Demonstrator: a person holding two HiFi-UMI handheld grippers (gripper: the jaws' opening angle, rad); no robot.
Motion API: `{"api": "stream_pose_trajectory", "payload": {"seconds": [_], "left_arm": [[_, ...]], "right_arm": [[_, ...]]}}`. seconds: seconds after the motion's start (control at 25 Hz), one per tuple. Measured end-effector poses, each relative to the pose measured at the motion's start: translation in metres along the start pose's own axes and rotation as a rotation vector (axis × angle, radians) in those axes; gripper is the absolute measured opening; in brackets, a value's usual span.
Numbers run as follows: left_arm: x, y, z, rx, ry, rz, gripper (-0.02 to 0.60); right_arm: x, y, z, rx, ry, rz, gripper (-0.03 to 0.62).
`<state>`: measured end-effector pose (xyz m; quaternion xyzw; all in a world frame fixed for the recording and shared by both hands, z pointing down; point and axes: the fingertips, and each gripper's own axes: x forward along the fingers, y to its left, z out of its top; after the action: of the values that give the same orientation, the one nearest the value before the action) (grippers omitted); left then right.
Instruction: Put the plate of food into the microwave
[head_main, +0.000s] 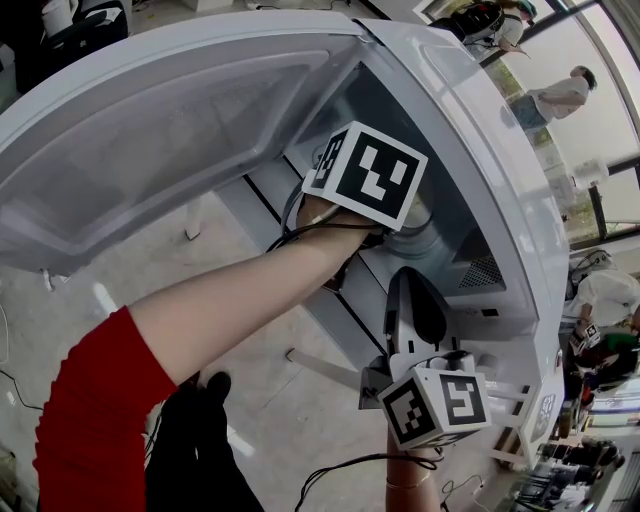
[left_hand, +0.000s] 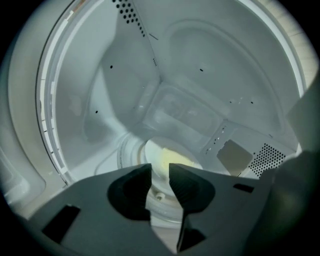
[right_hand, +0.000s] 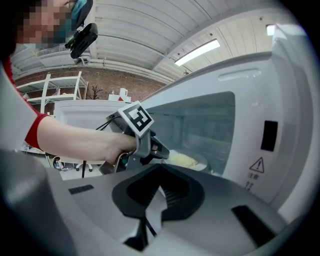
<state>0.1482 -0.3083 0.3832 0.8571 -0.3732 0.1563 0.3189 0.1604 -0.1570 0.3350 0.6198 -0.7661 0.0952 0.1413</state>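
— Is the left gripper (left_hand: 160, 172) inside the microwave (left_hand: 100, 100), jaws narrow on the near rim of the plate of food (left_hand: 172, 159)?
— Yes, over the turntable (left_hand: 126, 150). Set it level and centred before letting go. The right gripper (right_hand: 159, 189) hangs outside, jaws together, empty.

Fisheye distortion with dark vignetted corners; dim, soft-focus microwave cavity (left_hand: 165, 100); bright daylight windows (head_main: 612, 70) and ceiling strip light (right_hand: 196, 51).
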Motion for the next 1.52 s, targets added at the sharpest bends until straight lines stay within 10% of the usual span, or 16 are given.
{"api": "stream_pose_trajectory", "payload": {"seconds": [0.48, 0.72, 0.92, 1.52], "left_arm": [[-0.02, 0.017, 0.009, 0.061, -0.084, -0.003, 0.041], [-0.08, -0.004, 0.036, 0.113, -0.359, -0.247, 0.009], [-0.149, -0.01, 0.03, 0.208, -0.462, -0.31, 0.009], [-0.277, -0.078, -0.043, 0.355, -0.391, -0.251, 0.008]], "right_arm": [[0.002, 0.004, -0.003, 0.02, -0.007, -0.016, 0.012], [0.002, 0.017, 0.003, 0.041, -0.017, 0.012, 0.012], [-0.014, 0.039, 0.021, 0.081, -0.064, 0.047, 0.012], [-0.158, 0.044, 0.045, 0.187, -0.207, 0.029, 0.012]]}}
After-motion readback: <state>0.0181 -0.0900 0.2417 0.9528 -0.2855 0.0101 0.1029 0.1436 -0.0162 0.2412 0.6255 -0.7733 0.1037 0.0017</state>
